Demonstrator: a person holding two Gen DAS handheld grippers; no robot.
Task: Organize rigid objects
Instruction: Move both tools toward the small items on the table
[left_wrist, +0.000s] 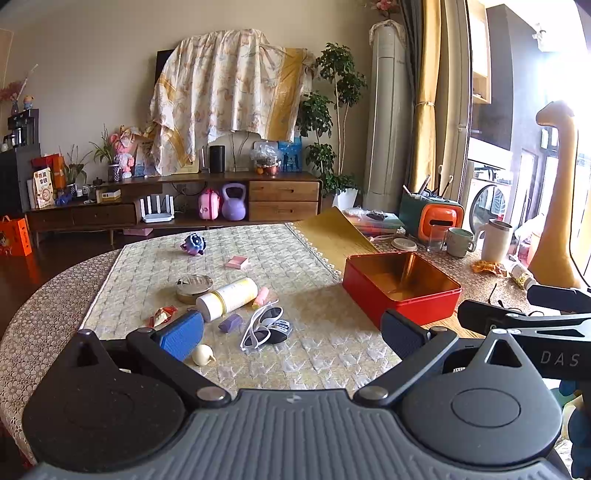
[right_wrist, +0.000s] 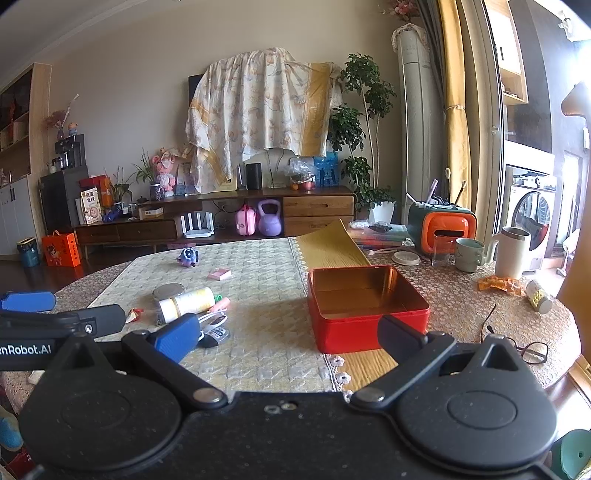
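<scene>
An open red tin box stands empty on the table; it also shows in the right wrist view. Left of it lie a white-and-yellow bottle, a round tin, white sunglasses, a purple block, a pink highlighter, a small white garlic-like object, a pink box and a purple toy. My left gripper is open and empty above the near clutter. My right gripper is open and empty before the box.
A yellow lid leans behind the box. Mugs, an orange container, a pill bottle and eyeglasses sit at the right. The table edge curves at the left. A TV cabinet stands beyond.
</scene>
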